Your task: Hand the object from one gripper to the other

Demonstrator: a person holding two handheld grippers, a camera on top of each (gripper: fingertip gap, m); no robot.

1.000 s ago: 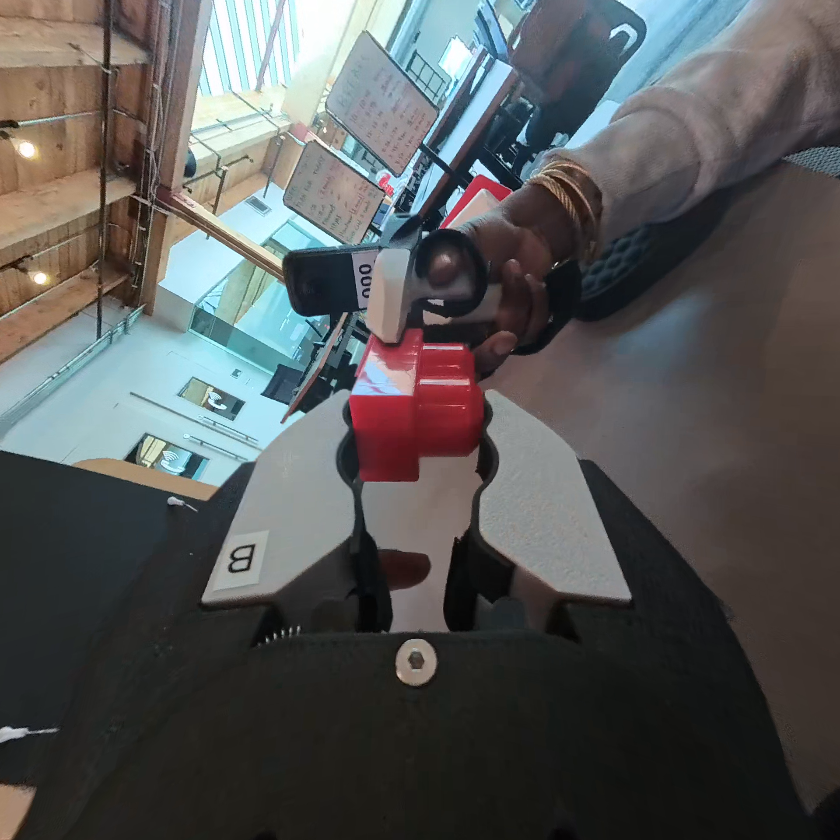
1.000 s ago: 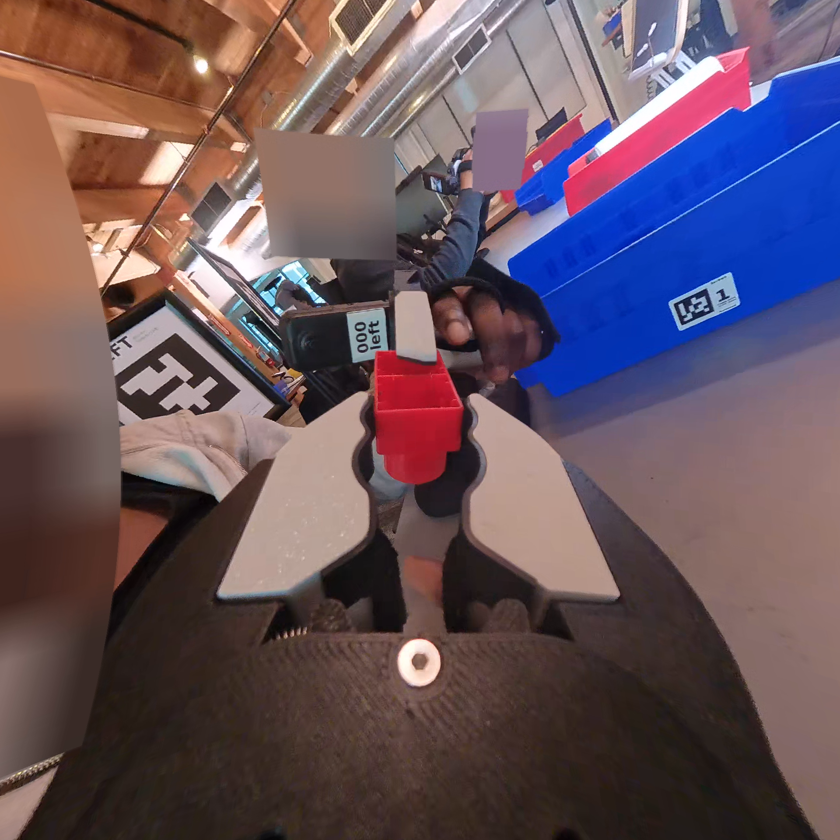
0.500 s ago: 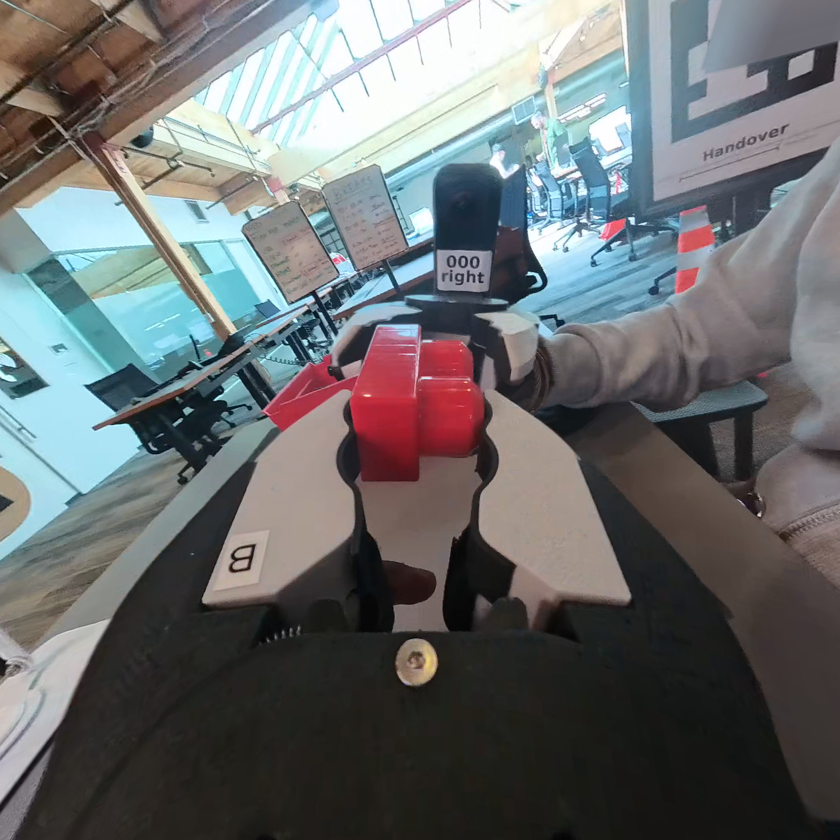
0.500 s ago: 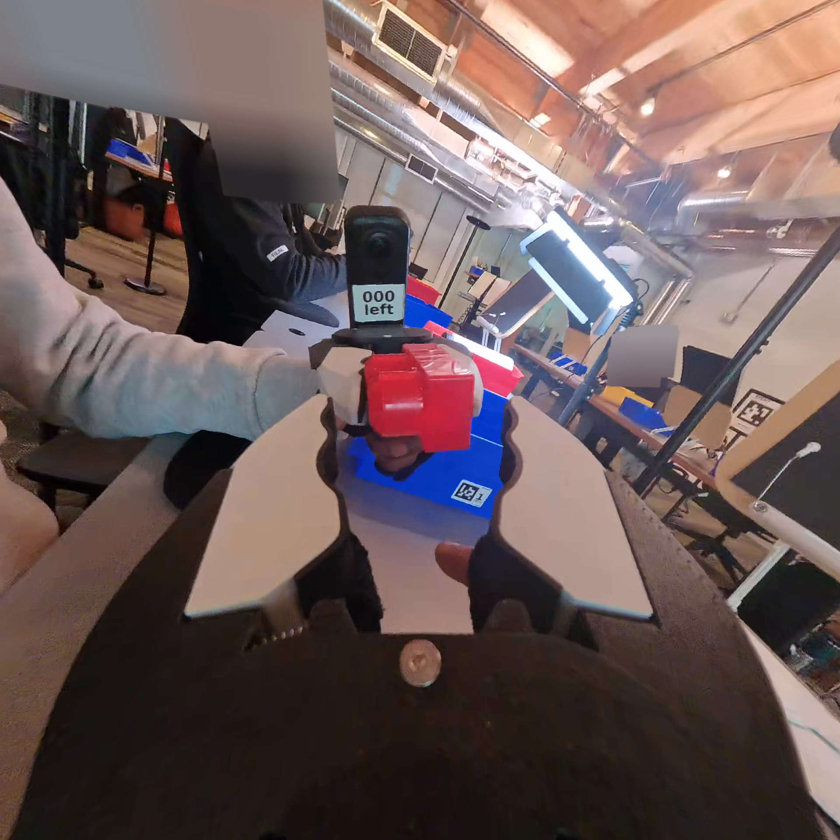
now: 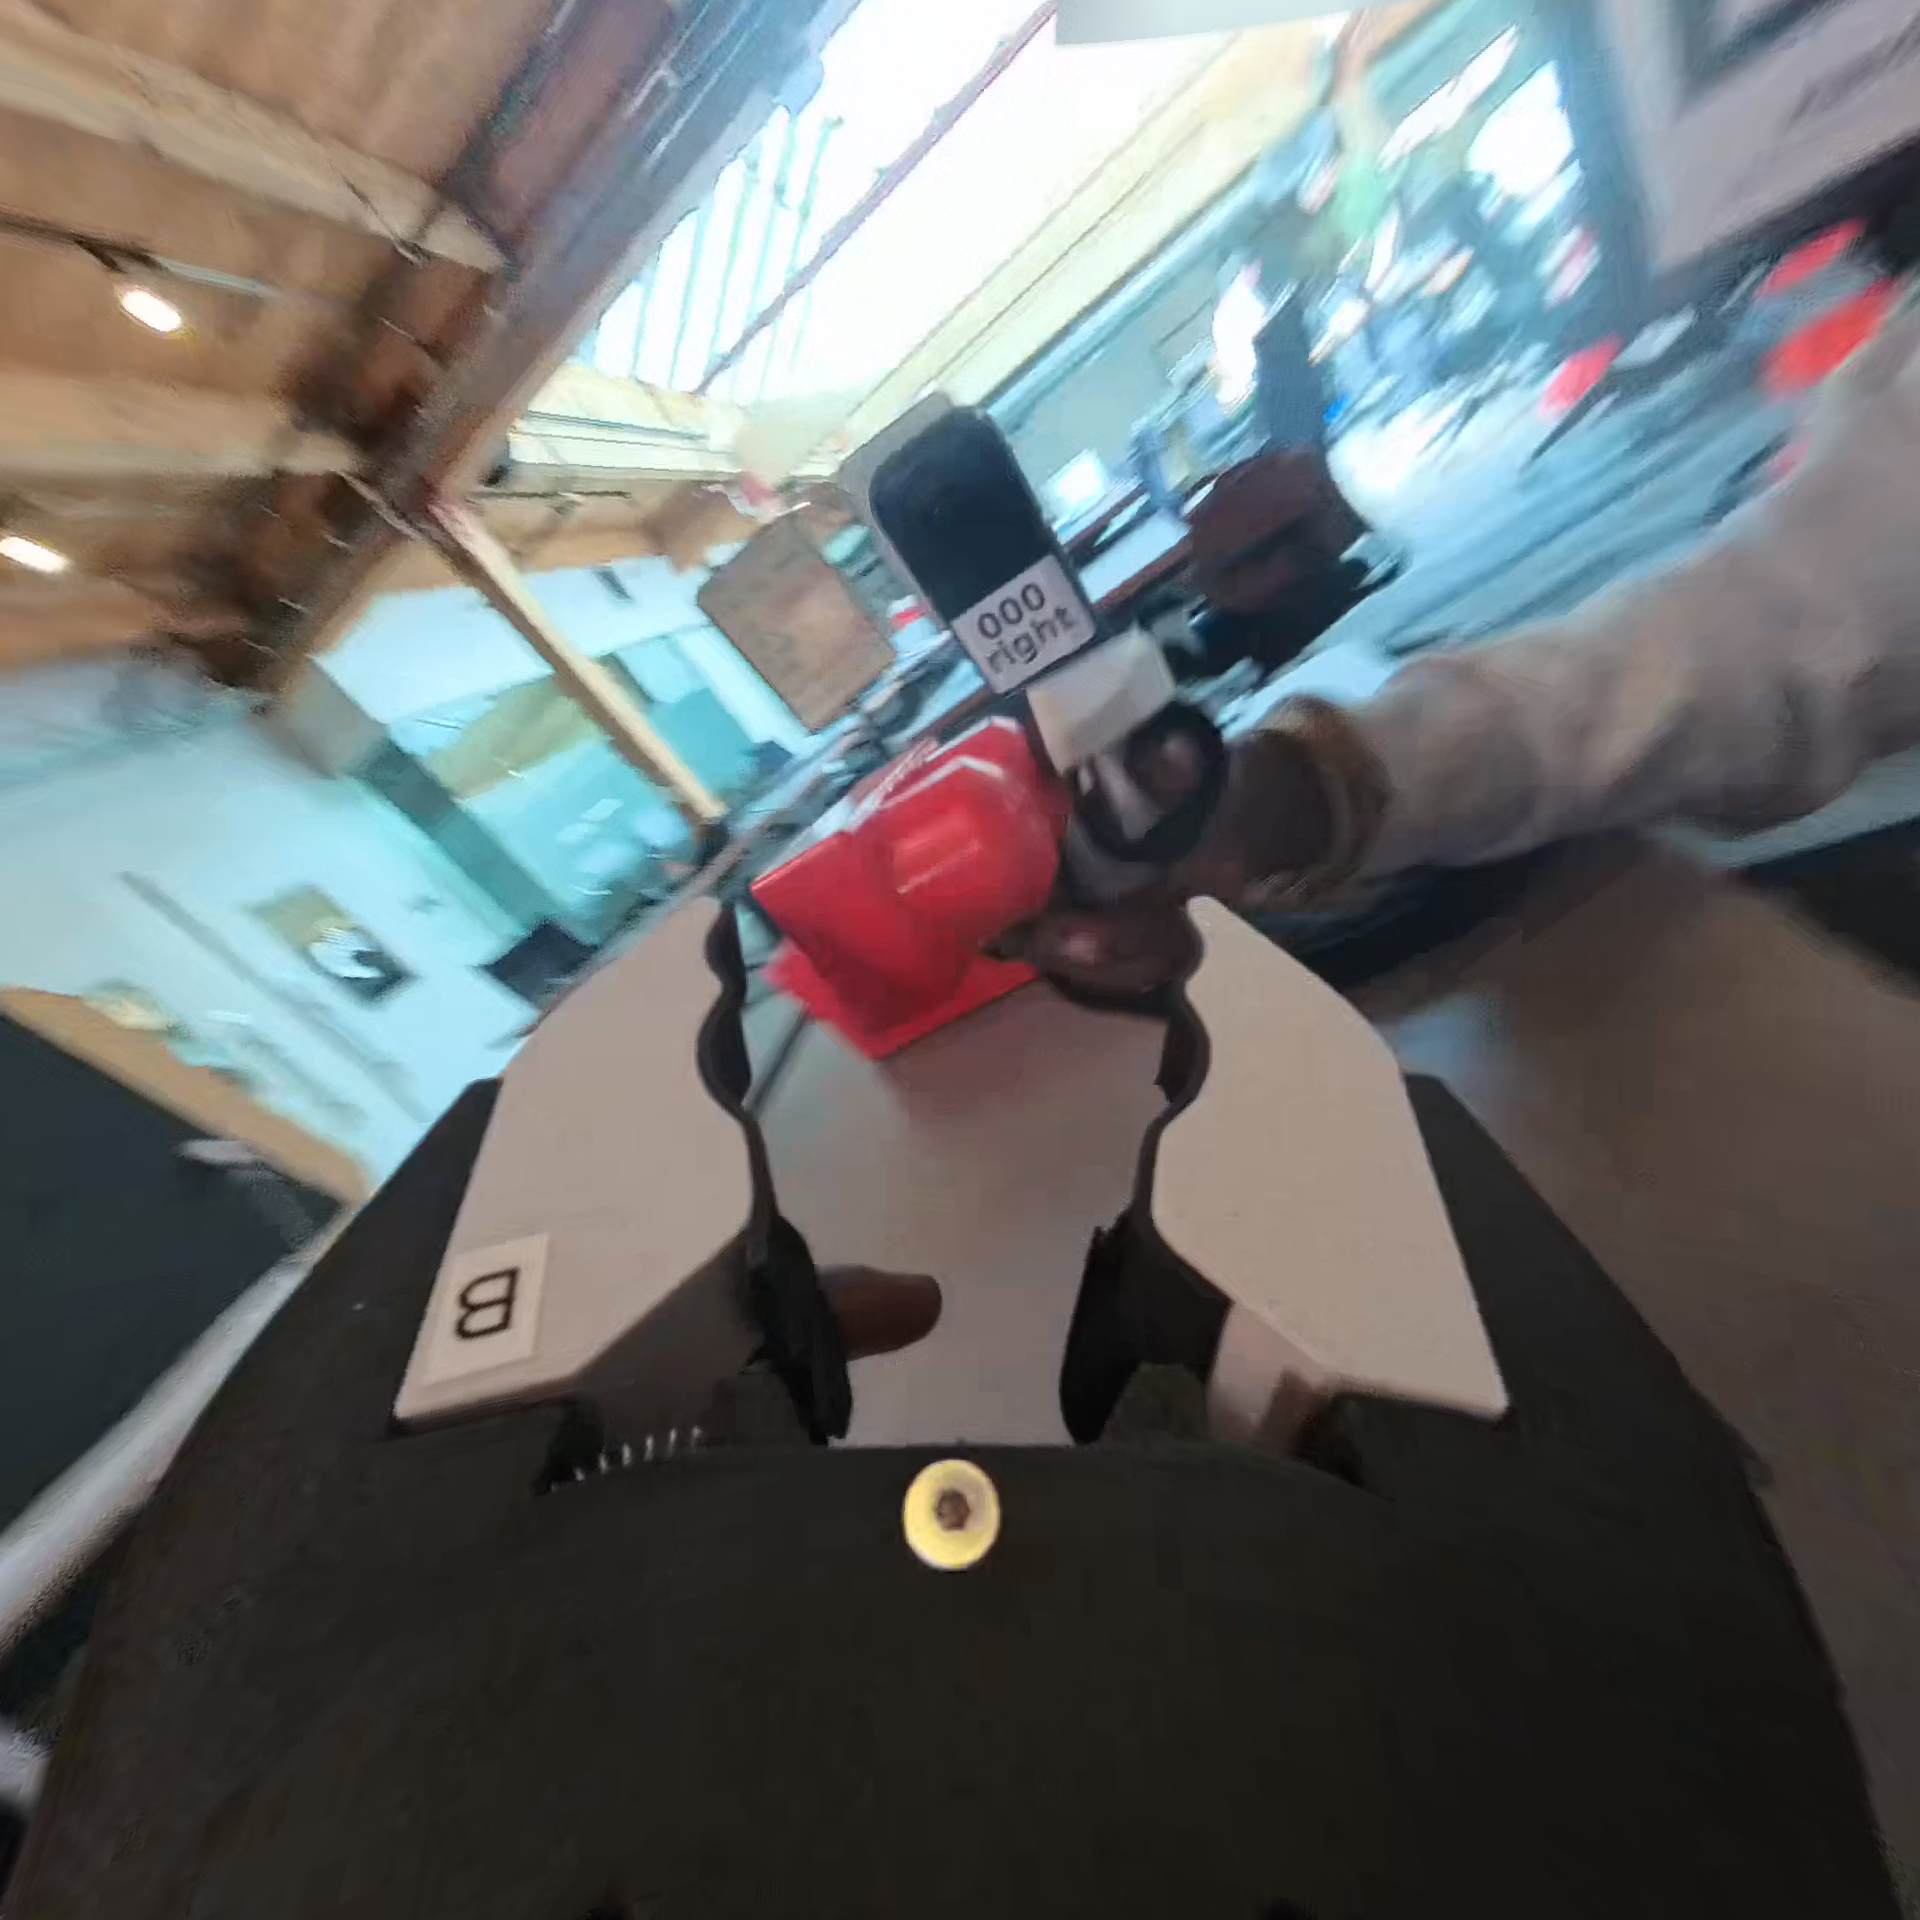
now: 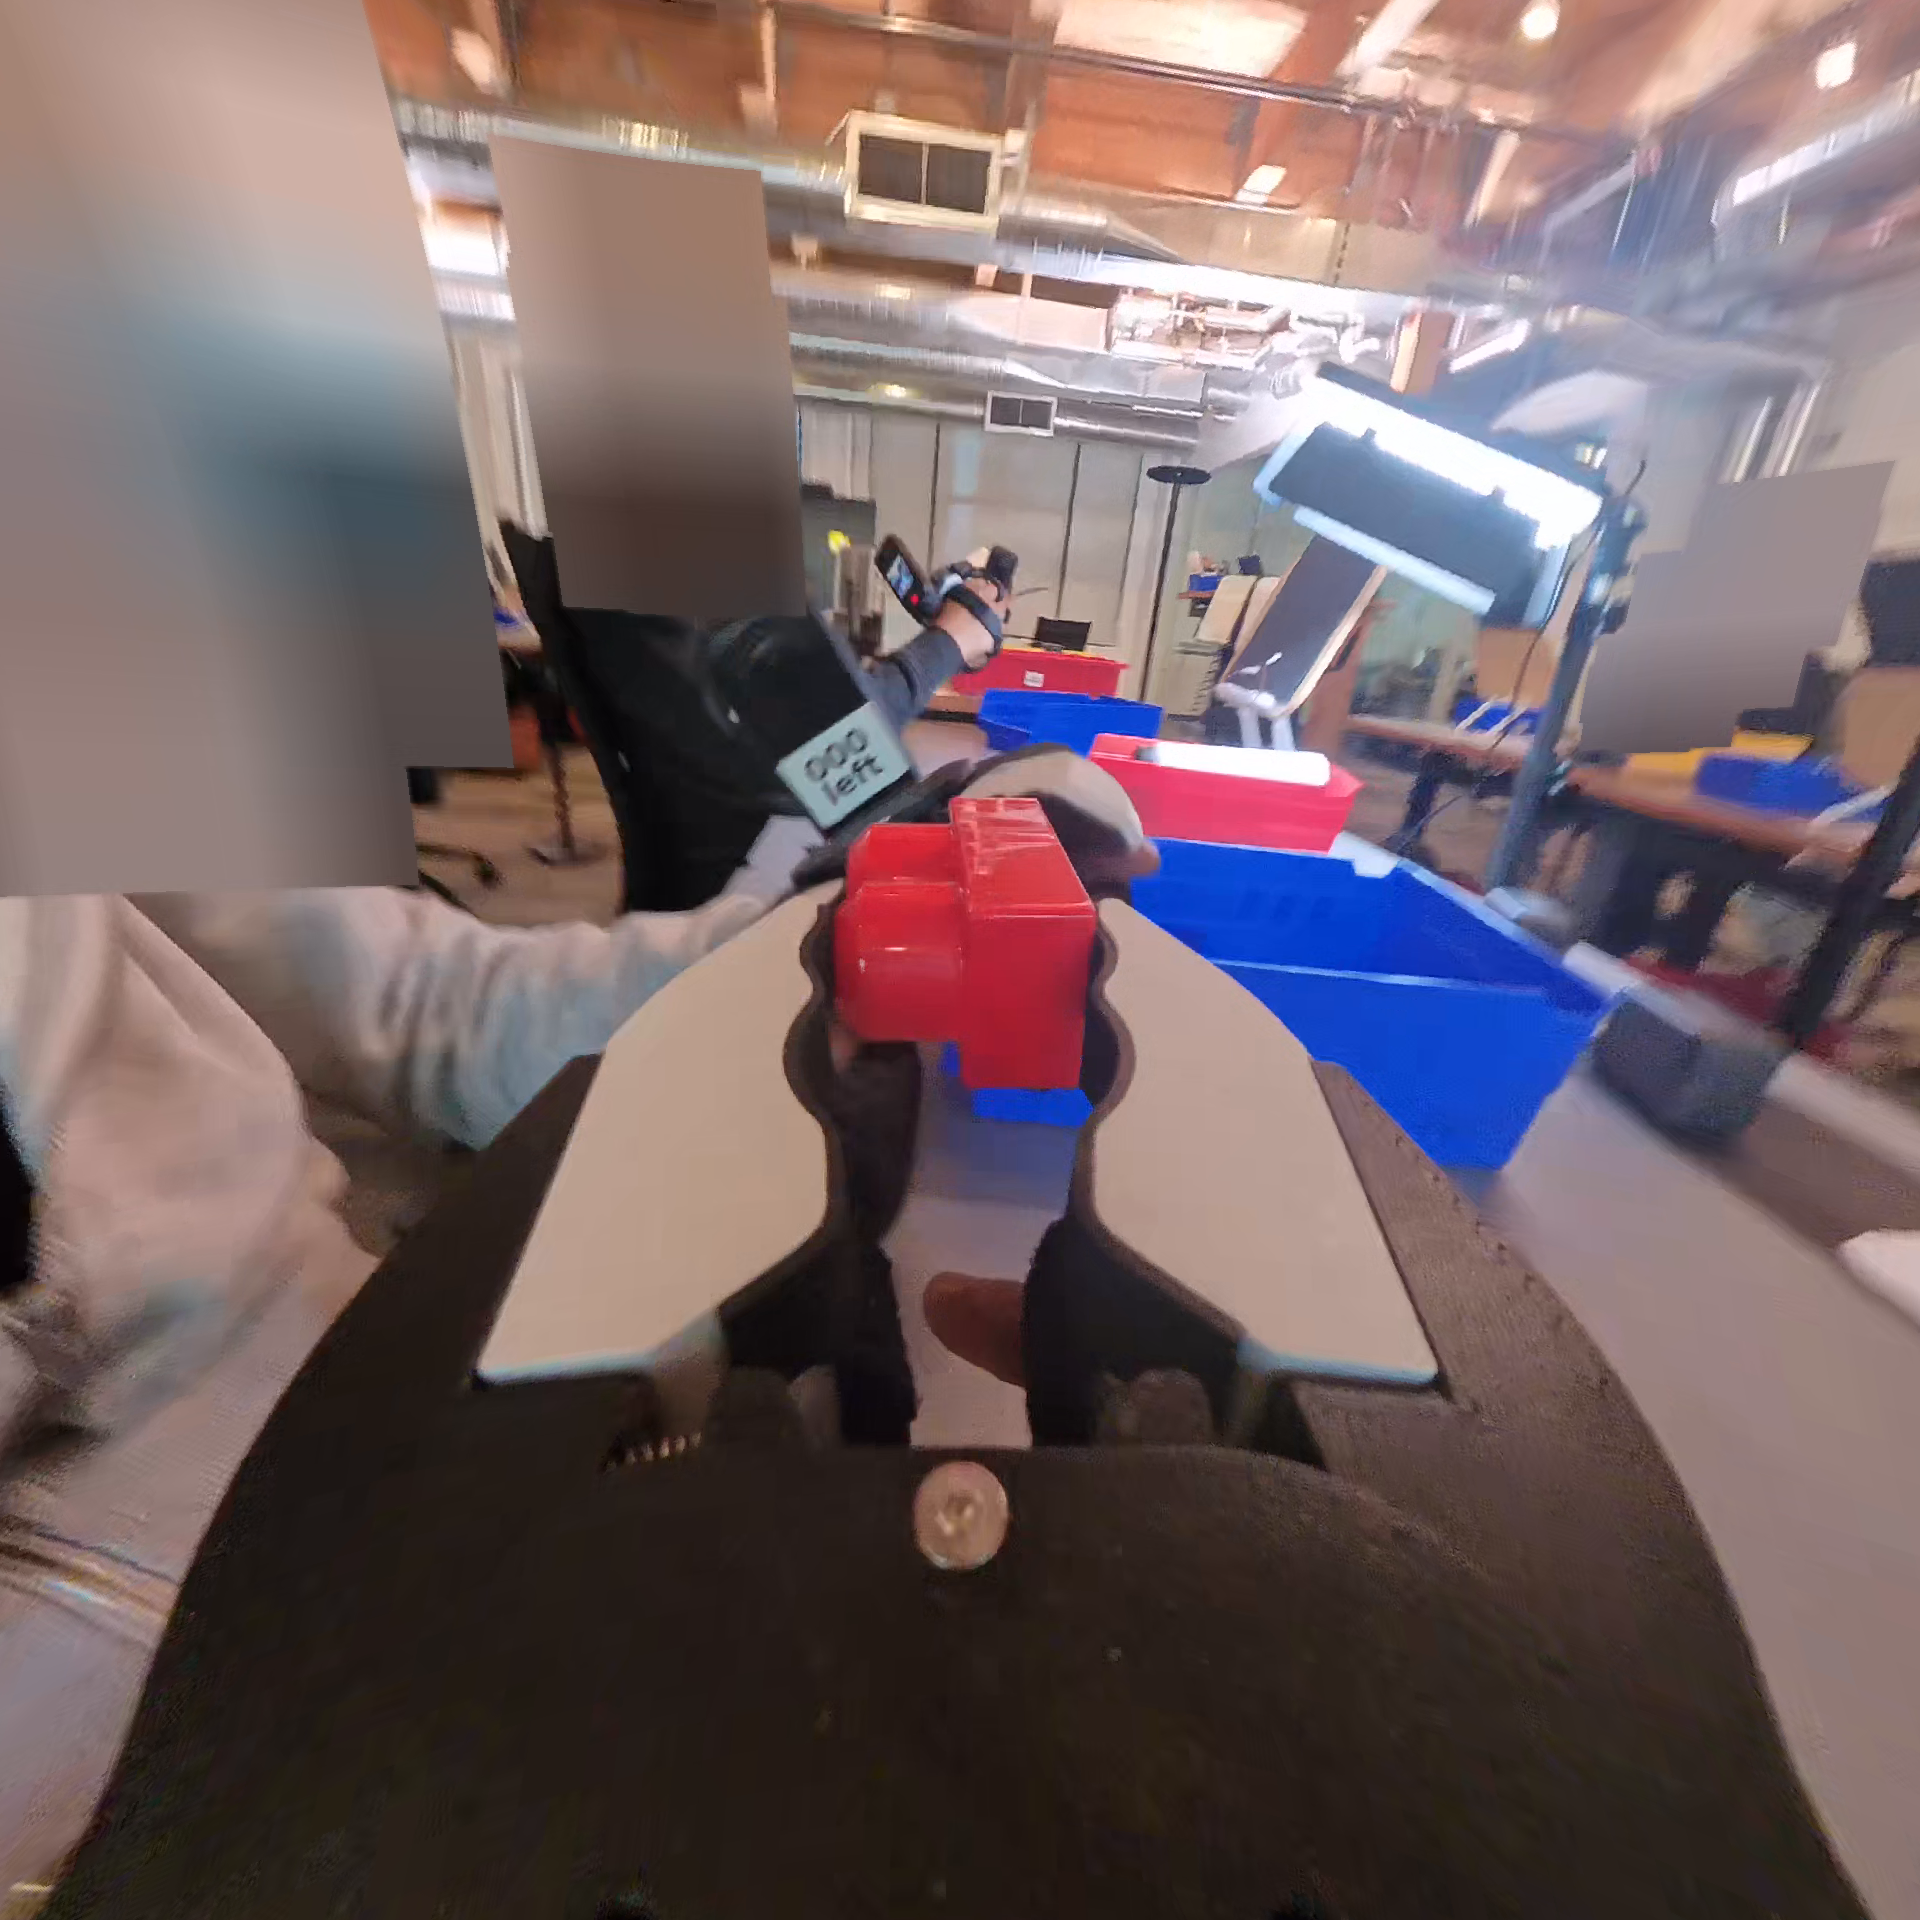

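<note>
Handover had gone through since half a second earlier: red block (image 6: 961, 935) left the left hand-held gripper (image 5: 956, 997) and sat clamped in the right hand-held gripper (image 6: 956, 966)

Left wrist view: left fingers (image 5: 623, 1132) stood spread wide with nothing between them, only bare grey worktop (image 5: 1610, 1143) showing through the gap. Block (image 5: 914, 873) was out past the fingertips, clear of them, carried at the front of the right unit, which was tilted with its black camera stalk (image 5: 966, 540) leaning up-left. Pale sleeve (image 5: 1621, 727) ran off to the right edge. Whole frame was motion-blurred, so the contact at the block was hard to read from there

Right wrist view: right fingers (image 6: 1247, 1143) were closed in on the block, one on each side of it near the tips, block held up off the worktop. Left unit's labelled camera (image 6: 847, 769) was just behind the block, angled up-left. Blue bin (image 6: 1403, 997) sat on the worktop behind and right, red bin (image 6: 1226, 800) further back. Pale sleeve (image 6: 436, 987) came in from the left
</note>
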